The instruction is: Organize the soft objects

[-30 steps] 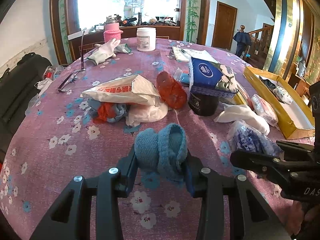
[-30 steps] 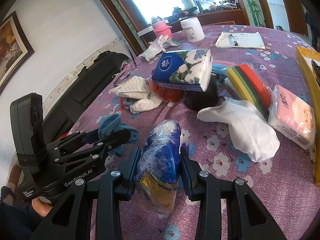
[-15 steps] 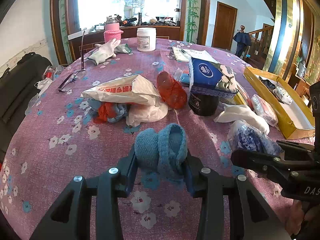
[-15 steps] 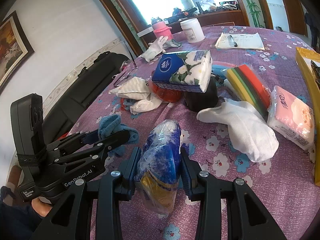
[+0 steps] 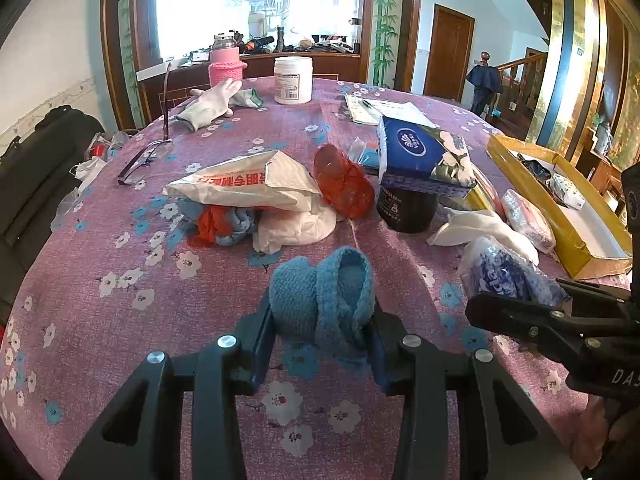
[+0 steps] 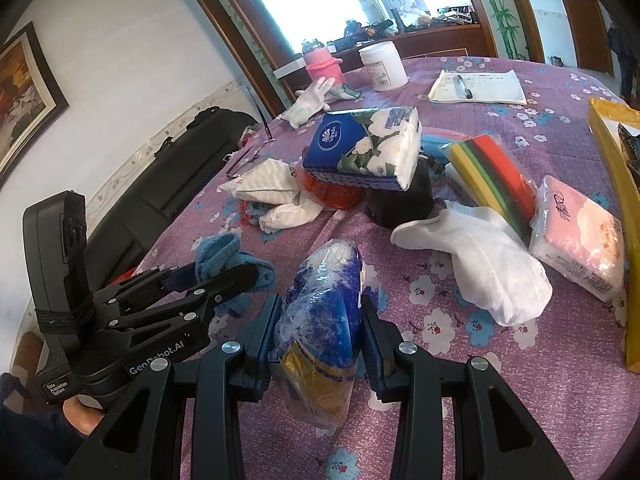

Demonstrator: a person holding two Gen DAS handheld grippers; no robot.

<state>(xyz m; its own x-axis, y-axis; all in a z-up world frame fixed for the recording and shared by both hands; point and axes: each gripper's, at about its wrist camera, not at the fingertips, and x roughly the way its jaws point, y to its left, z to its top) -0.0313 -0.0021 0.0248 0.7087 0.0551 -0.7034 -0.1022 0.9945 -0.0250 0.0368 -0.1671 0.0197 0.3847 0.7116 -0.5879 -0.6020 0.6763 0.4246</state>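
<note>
My left gripper is shut on a folded blue towel, held just above the purple flowered tablecloth; the towel also shows in the right wrist view. My right gripper is shut on a blue-and-gold plastic-wrapped soft pack, which shows at the right of the left wrist view. Beyond lie a white cloth, a pink tissue pack, a blue tissue pack, coloured sponges and a white bag over red and blue cloths.
A yellow box lies open at the right edge. A black cup, a red net bag, white gloves, a white jar, a pink bottle, glasses and papers lie further back.
</note>
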